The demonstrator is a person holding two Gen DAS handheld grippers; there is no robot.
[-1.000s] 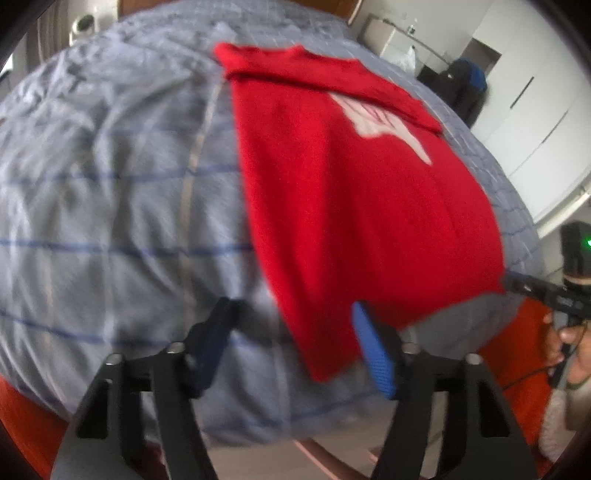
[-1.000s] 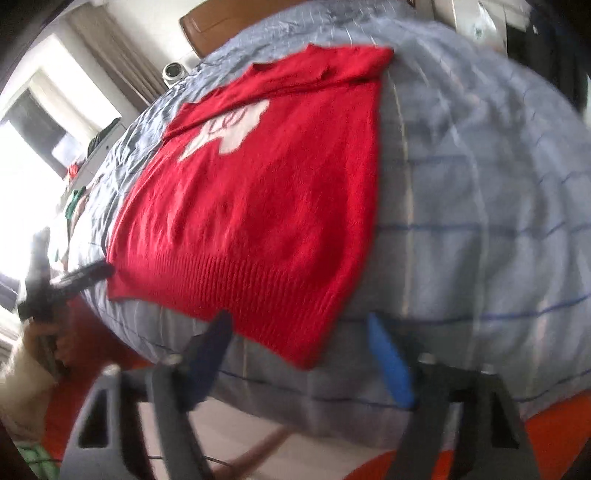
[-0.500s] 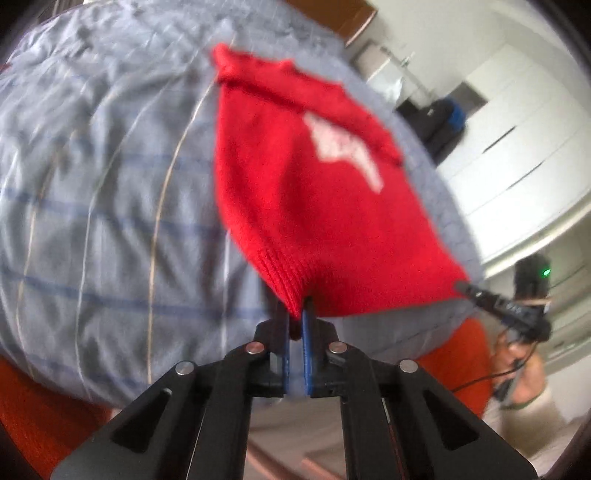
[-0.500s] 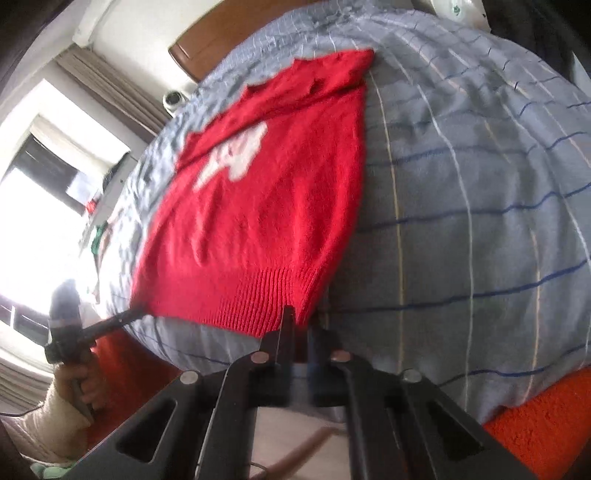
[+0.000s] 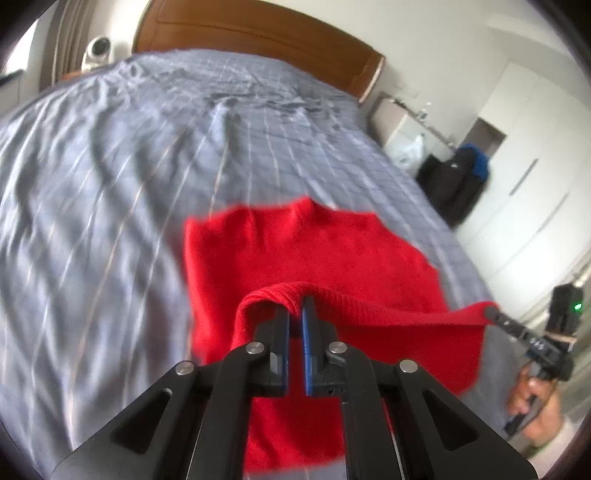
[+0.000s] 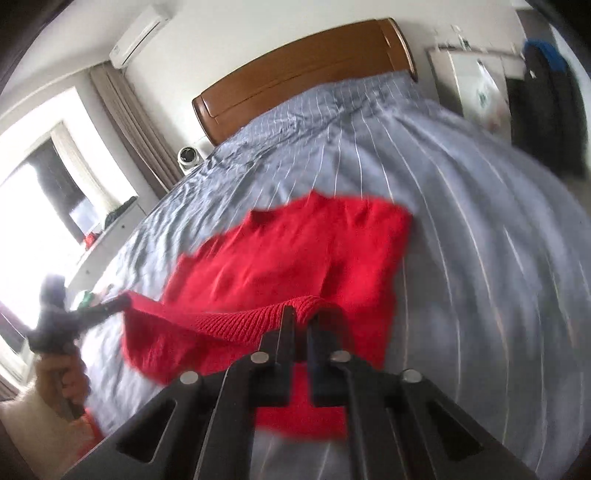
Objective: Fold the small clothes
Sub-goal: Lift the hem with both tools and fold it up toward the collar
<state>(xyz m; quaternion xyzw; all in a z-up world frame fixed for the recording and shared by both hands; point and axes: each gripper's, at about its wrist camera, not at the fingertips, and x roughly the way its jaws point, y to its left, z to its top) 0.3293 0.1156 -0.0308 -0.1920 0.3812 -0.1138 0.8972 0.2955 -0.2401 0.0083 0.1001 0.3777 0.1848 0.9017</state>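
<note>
Red knit sweater (image 5: 332, 251) lies on the grey-blue checked bedspread (image 5: 110, 184), toward the near end of the bed, with its neck end farther up toward the wooden headboard (image 5: 258, 33).

Left gripper (image 5: 295, 317) — jaws clamped tight on the sweater's ribbed hem (image 5: 280, 291) at the left corner; the hem bulges over the fingertips in a small loop. Right gripper (image 6: 303, 321) — likewise clenched on the hem's right corner, knit bunched over its tips. Between the two grips the ribbed edge hangs in a shallow sag, raised off the bedspread, and the lower part of the garment drapes back down under it onto the part lying flat.

From the left wrist view the right gripper shows at the far right, its tip buried in the hem corner, held by a hand (image 5: 532, 398) with a pale sleeve. From the right wrist view the left gripper shows at the far left, blurred and backlit by the window (image 6: 48, 199), gripped by the other hand (image 6: 62, 384).

Both views are motion-blurred, the bedspread streaked. White wardrobe doors (image 5: 524, 177) stand beyond the bed on the right; a small white round device (image 5: 98, 50) sits left of the headboard.
</note>
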